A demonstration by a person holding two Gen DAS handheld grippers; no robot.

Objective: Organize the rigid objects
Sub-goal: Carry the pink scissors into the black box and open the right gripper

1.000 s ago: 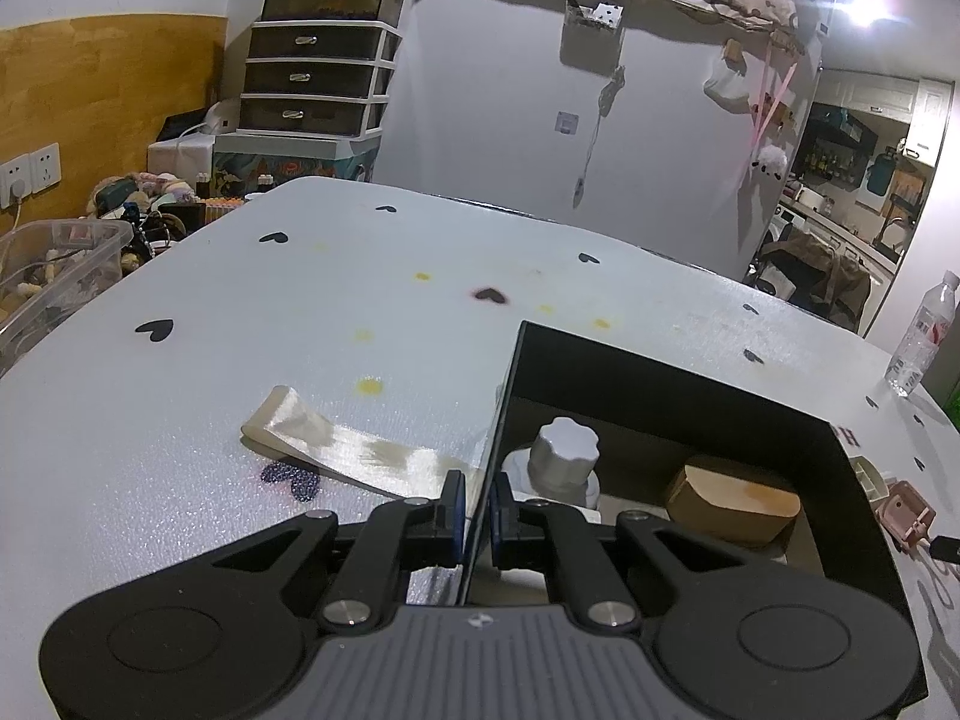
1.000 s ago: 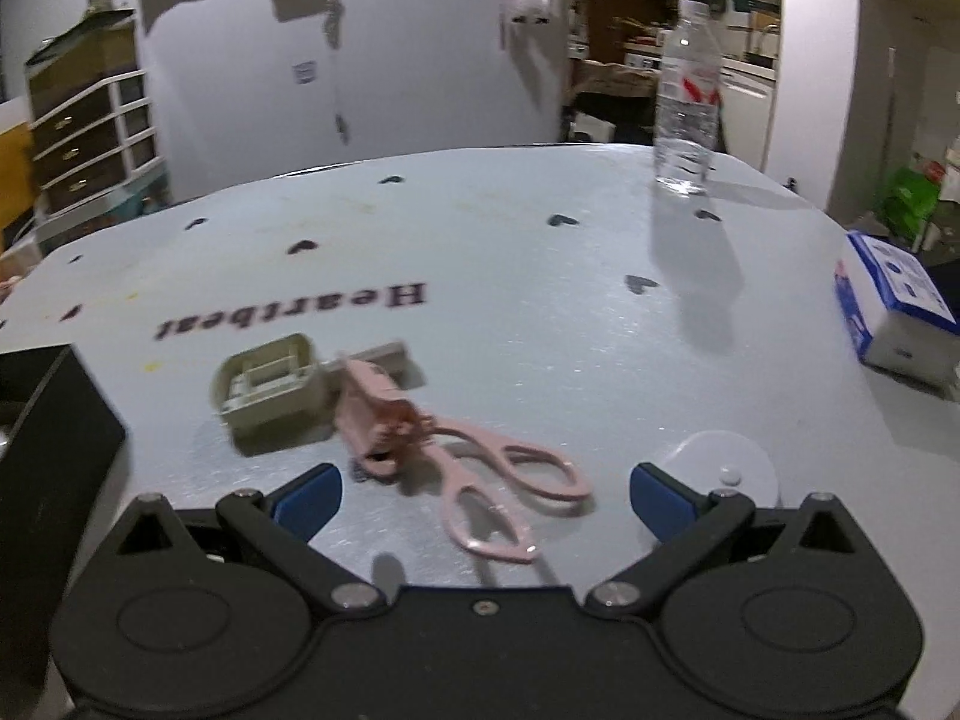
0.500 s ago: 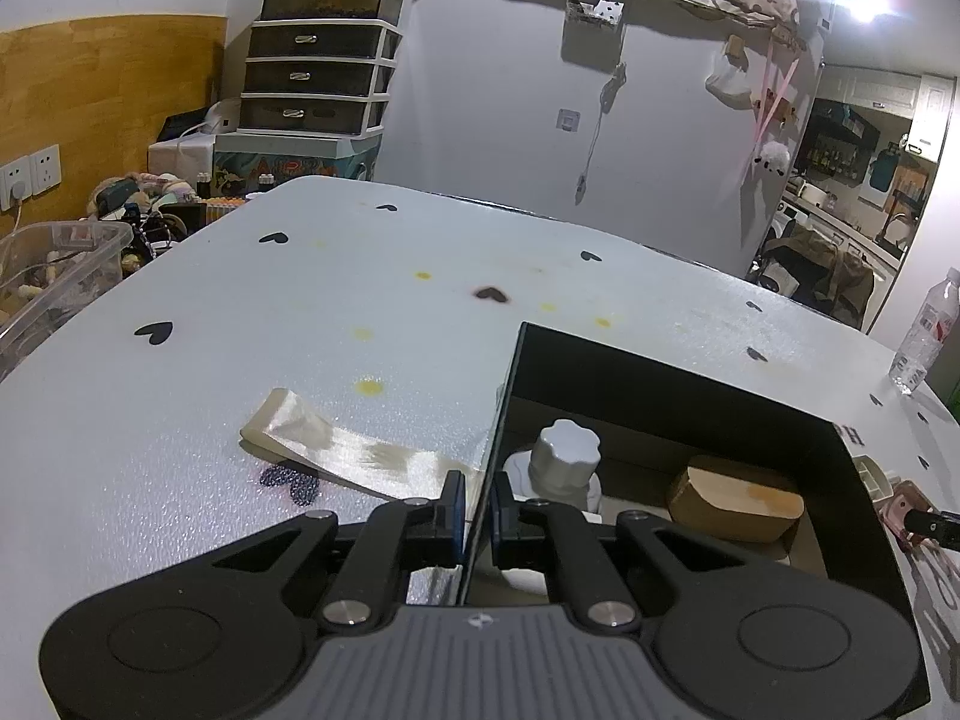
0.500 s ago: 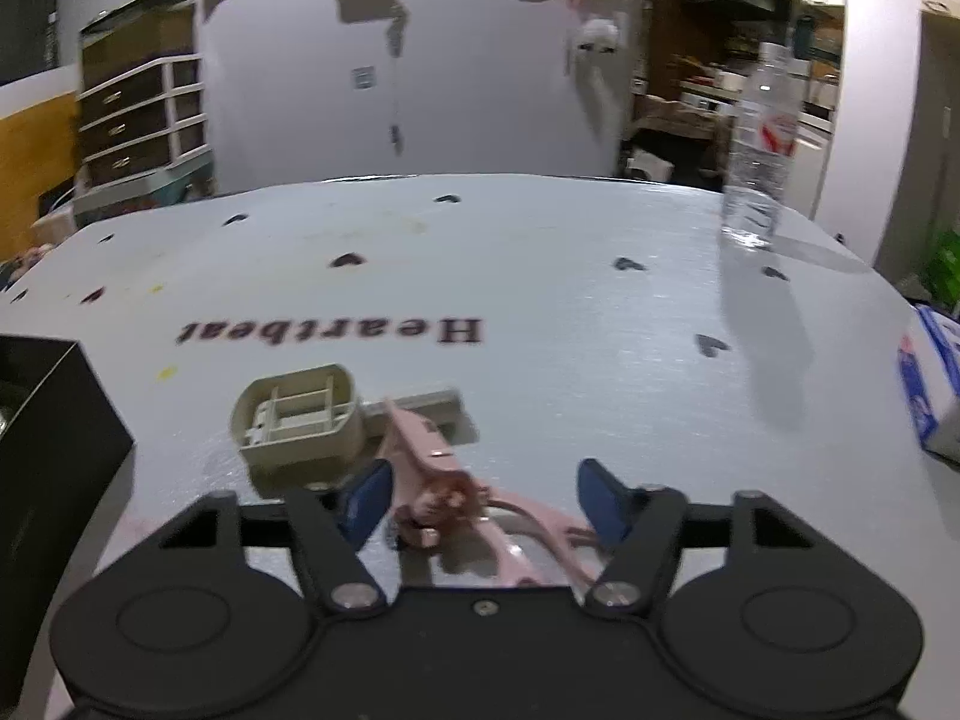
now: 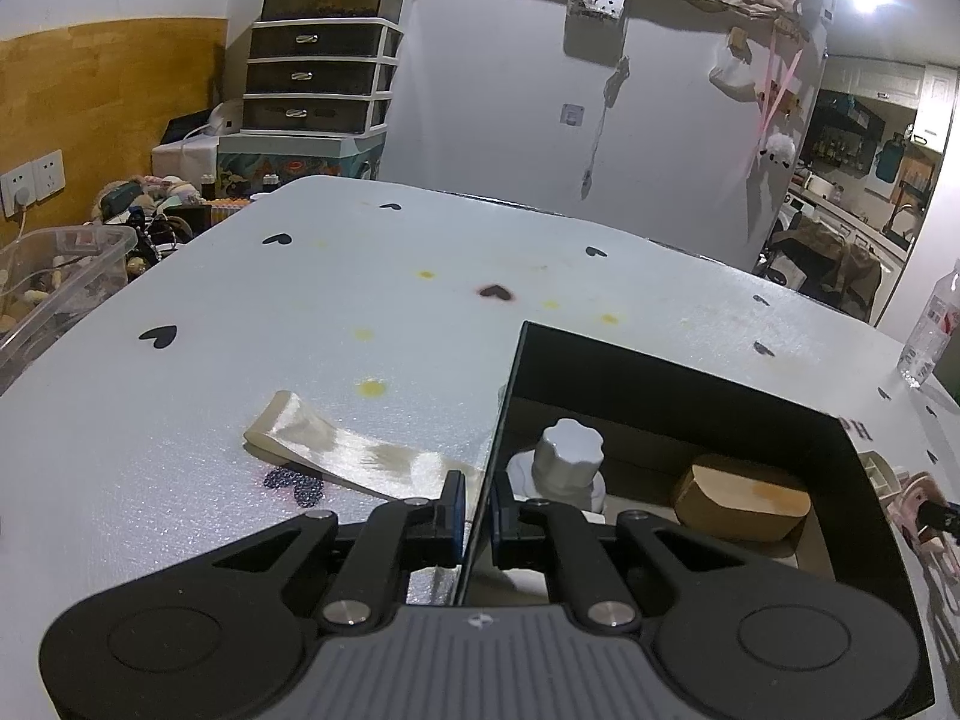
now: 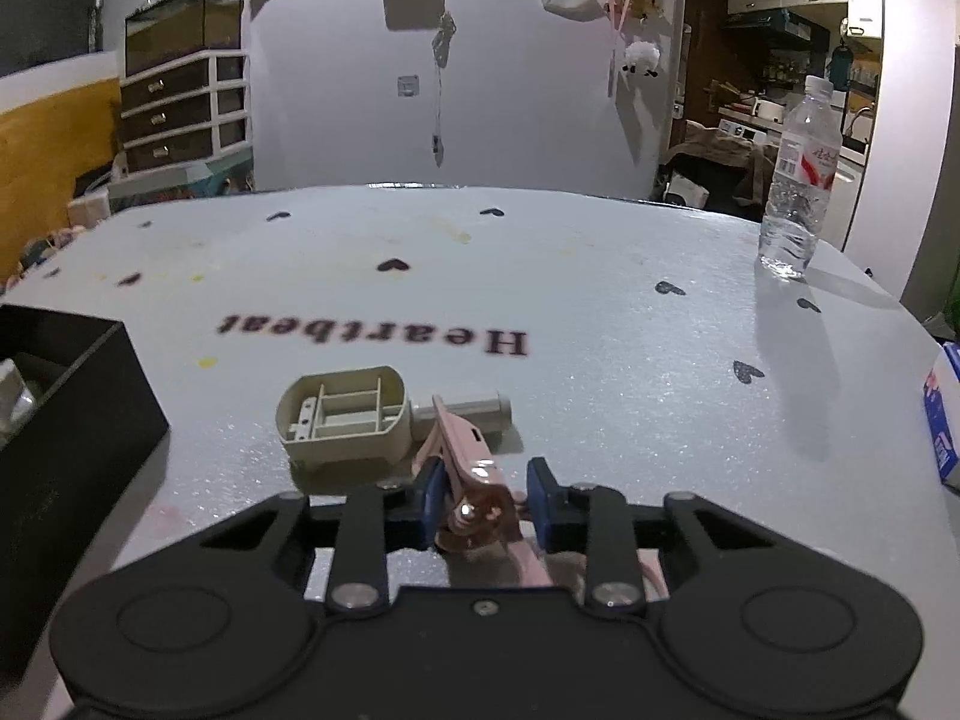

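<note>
My left gripper [image 5: 477, 507] is shut on the left wall of the black box [image 5: 672, 387]. Inside the box are a white knobbed part [image 5: 567, 459] and a tan wooden block [image 5: 741, 501]. In the right wrist view my right gripper [image 6: 485, 501] has its jaws closed around the pivot of the pink scissors [image 6: 474, 483], which lie on the white table [image 6: 540, 276]. The scissors' tip rests against a beige plastic part [image 6: 348, 414] with a short handle. The box corner [image 6: 66, 402] shows at the left. The scissors [image 5: 921, 489] also show at the left wrist view's right edge.
A cream ribbon [image 5: 336, 447] lies left of the box. A water bottle [image 6: 798, 180] stands at the table's far right. A blue and white carton [image 6: 945, 420] sits at the right edge. A clear bin [image 5: 54, 282] and drawers [image 5: 324, 78] stand beyond the table's left side.
My right gripper moved forward and down over the pink scissors and its jaws closed from wide open onto the pivot. The left gripper and box stayed still.
</note>
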